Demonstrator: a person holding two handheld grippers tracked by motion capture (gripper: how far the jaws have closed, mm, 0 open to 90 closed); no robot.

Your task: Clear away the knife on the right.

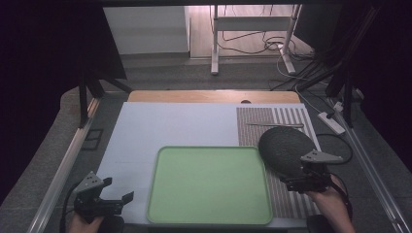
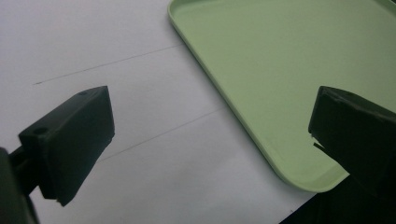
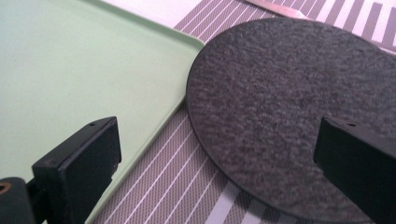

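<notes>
I see the green tray (image 1: 209,187) lying empty on the white sheet (image 1: 160,128), and a dark round mat (image 1: 284,148) on the striped placemat (image 1: 291,194) just beside the tray's right edge. My left gripper (image 1: 119,203) waits wide open at the tray's near left corner with nothing between its jaws. My right gripper (image 1: 303,182) hangs over the near edge of the mat, its jaws also wide apart and holding nothing.

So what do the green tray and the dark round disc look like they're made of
The pale green rectangular tray looks like smooth moulded plastic: even matte sheen, rounded raised rim. The dark grey round disc looks like stone or slate, possibly textured plastic: grainy speckled surface, thin flat edge.
</notes>
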